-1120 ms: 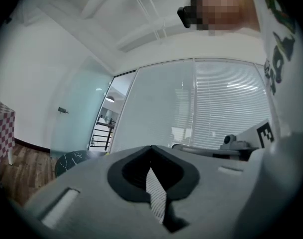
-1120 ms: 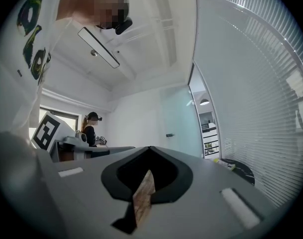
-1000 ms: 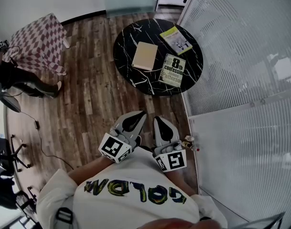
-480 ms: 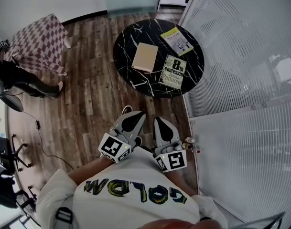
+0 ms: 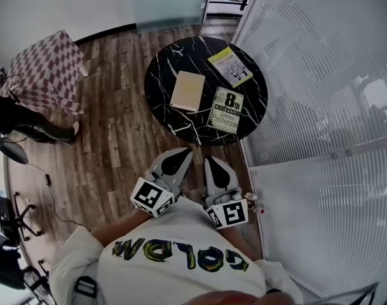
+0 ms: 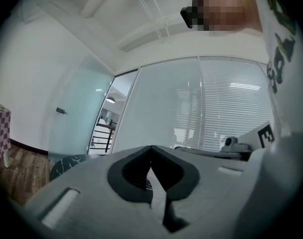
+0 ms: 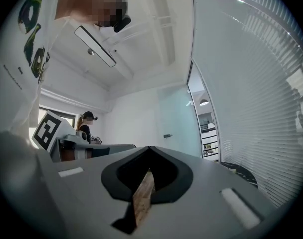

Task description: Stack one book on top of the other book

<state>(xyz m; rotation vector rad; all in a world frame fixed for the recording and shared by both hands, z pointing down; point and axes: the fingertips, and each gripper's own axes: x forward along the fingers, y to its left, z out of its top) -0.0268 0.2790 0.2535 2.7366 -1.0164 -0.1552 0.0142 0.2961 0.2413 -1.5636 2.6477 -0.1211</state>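
In the head view a round black marble table (image 5: 164,62) bears three books: a plain beige one (image 5: 187,91), a dark one titled "8th confession" (image 5: 225,109), and a yellow-and-white one (image 5: 230,66) at the far edge. My left gripper (image 5: 182,156) and right gripper (image 5: 213,164) are held close to my chest, side by side, well short of the table. Both are shut and empty. In the left gripper view the jaws (image 6: 152,151) meet with nothing between them. The right gripper (image 7: 150,151) looks the same in its own view.
A white slatted blind wall (image 5: 320,107) runs along the right of the table. A checked cloth-covered table (image 5: 44,65) stands at the far left, with a person's legs (image 5: 28,116) beside it. Office chair bases (image 5: 15,208) and a cable lie on the wooden floor at left.
The table with its books has shifted down and slightly left in the head view, so I have come closer to it. Both grippers stay shut and keep their place by my chest.
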